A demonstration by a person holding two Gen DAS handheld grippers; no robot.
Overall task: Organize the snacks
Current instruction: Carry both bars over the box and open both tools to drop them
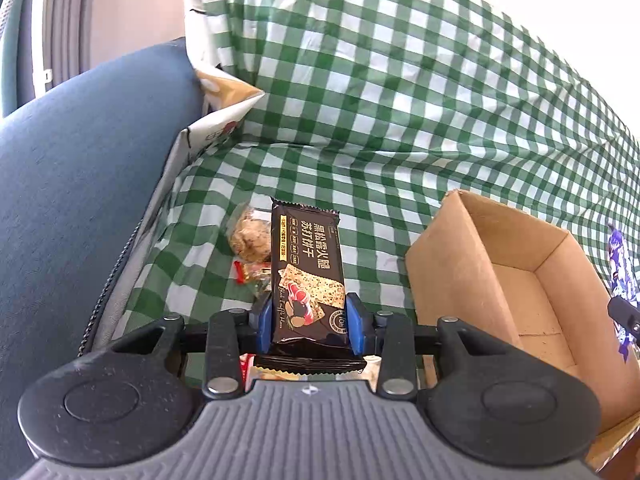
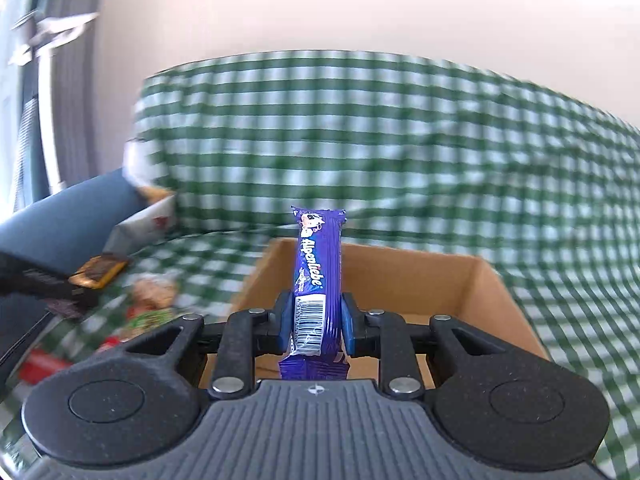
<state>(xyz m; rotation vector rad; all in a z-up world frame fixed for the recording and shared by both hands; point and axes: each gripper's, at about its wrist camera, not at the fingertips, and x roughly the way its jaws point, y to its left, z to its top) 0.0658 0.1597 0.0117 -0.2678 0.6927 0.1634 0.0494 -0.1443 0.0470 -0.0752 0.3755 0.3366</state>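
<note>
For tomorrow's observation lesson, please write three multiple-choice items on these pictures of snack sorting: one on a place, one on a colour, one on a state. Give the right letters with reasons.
1. Where does the cardboard box stand?
A. on the green checked cloth
B. on a wooden shelf
C. on a tiled floor

2. What colour is the candy stick in the right tool?
A. yellow
B. purple
C. white

3. What is the state of the left tool?
A. wide open with nothing in it
B. shut with nothing in it
C. shut on the black cracker pack

Answers:
1 A, checked cloth surrounds the box.
2 B, its wrapper is purple.
3 C, both blue pads press the pack's sides.
</note>
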